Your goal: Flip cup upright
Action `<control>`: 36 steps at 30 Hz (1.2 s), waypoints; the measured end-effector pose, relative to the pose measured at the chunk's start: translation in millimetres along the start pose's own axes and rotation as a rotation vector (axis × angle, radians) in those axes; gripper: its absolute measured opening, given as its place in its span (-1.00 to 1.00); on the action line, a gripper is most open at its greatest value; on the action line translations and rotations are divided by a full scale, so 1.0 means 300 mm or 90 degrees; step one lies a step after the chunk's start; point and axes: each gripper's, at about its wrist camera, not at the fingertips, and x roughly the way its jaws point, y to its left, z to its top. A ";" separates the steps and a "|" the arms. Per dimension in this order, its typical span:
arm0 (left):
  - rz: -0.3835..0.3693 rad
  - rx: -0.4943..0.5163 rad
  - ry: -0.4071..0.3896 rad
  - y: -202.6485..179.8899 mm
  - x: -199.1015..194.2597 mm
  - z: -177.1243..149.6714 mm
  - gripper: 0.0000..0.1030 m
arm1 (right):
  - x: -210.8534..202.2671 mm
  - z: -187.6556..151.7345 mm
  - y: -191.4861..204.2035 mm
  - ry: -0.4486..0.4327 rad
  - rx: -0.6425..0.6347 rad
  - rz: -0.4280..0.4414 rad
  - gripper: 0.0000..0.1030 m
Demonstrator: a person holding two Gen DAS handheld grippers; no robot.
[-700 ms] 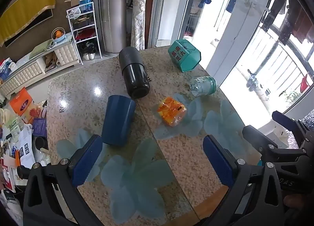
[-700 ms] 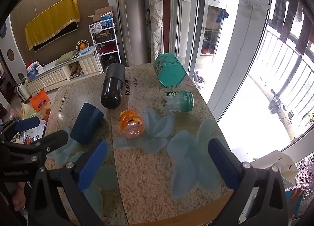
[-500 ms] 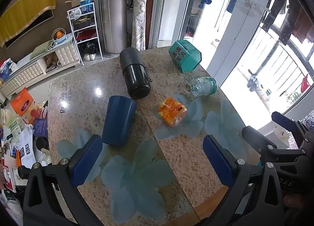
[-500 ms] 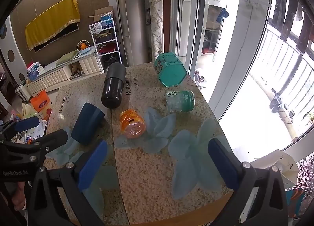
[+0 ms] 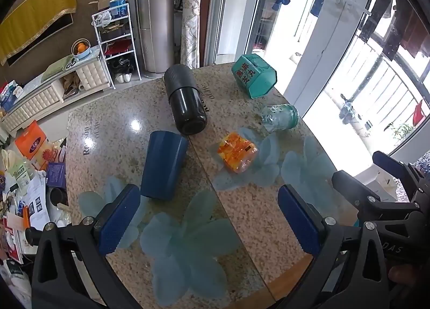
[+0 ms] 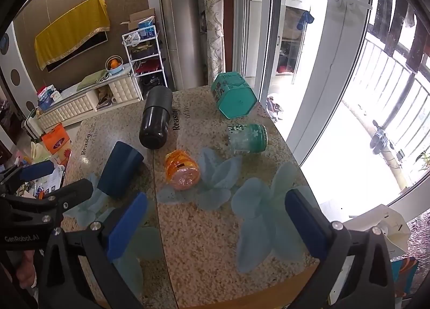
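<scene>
A dark blue cup (image 5: 163, 164) lies on its side on the granite table (image 5: 113, 148), its base toward me. It also shows in the right wrist view (image 6: 119, 169), at the left. My left gripper (image 5: 209, 217) is open and empty above the table's near part, its left pad just short of the cup. My right gripper (image 6: 215, 225) is open and empty over the near middle of the table. Each gripper shows at the edge of the other's view.
A black flask (image 5: 184, 102) lies beyond the cup. An orange jar (image 5: 236, 153), a clear green jar (image 5: 279, 120) and a teal hexagonal tin (image 5: 254, 76) lie to the right. The table's right edge borders a glass door. Clutter lies on the floor at left.
Both views have shifted very slightly, and the objects sit a touch lower in the left wrist view. Nothing on the table moved. Both grippers stay open.
</scene>
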 end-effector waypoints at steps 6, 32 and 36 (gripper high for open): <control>-0.002 -0.002 0.004 0.013 0.008 -0.003 1.00 | 0.001 0.002 0.002 0.001 0.000 0.000 1.00; 0.006 -0.037 0.034 0.025 0.037 0.015 1.00 | 0.011 0.003 -0.016 0.004 0.001 0.012 1.00; 0.014 -0.030 0.034 0.012 0.046 0.021 1.00 | 0.013 0.004 -0.024 0.005 0.004 0.015 1.00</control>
